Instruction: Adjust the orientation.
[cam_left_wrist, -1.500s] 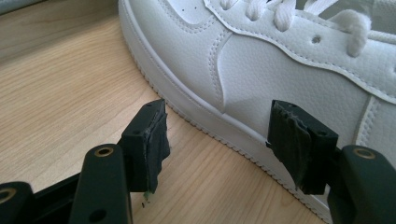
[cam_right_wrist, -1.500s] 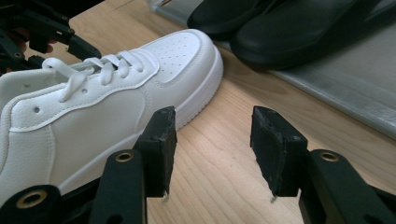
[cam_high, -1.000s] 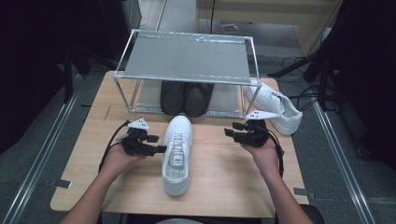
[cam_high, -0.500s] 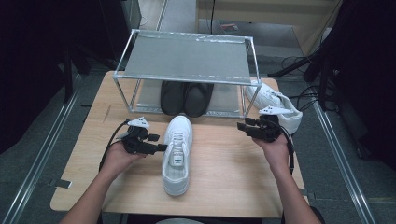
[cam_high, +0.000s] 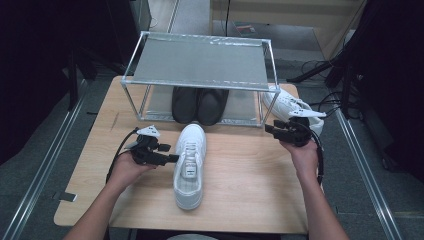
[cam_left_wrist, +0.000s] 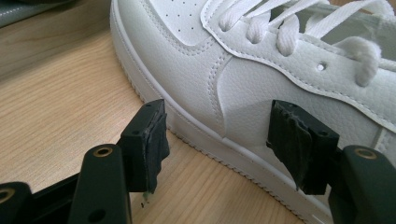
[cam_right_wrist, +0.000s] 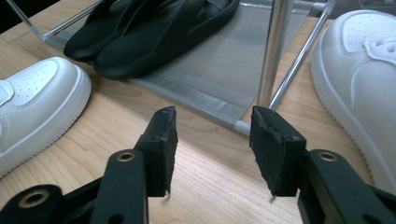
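Note:
A white sneaker (cam_high: 190, 167) lies in the middle of the wooden table (cam_high: 250, 190), toe toward the rack. My left gripper (cam_high: 172, 159) is at its left side, open; in the left gripper view the jaws (cam_left_wrist: 219, 128) straddle the sneaker's side panel (cam_left_wrist: 243, 84) without pressing it. A second white sneaker (cam_high: 286, 104) lies at the back right, beside the rack's right post. My right gripper (cam_high: 270, 131) is just in front of it, open and empty (cam_right_wrist: 212, 126), facing the rack's corner post (cam_right_wrist: 275, 51).
A metal-framed rack (cam_high: 200, 62) with a grey top shelf stands at the back of the table. A pair of black shoes (cam_high: 199, 104) sits on its lower shelf (cam_right_wrist: 219, 79). Cables trail on the floor at the right.
My right gripper has moved to the right and slightly farther back, toward the rack's right corner and the second sneaker. The left gripper and the middle sneaker have stayed put.

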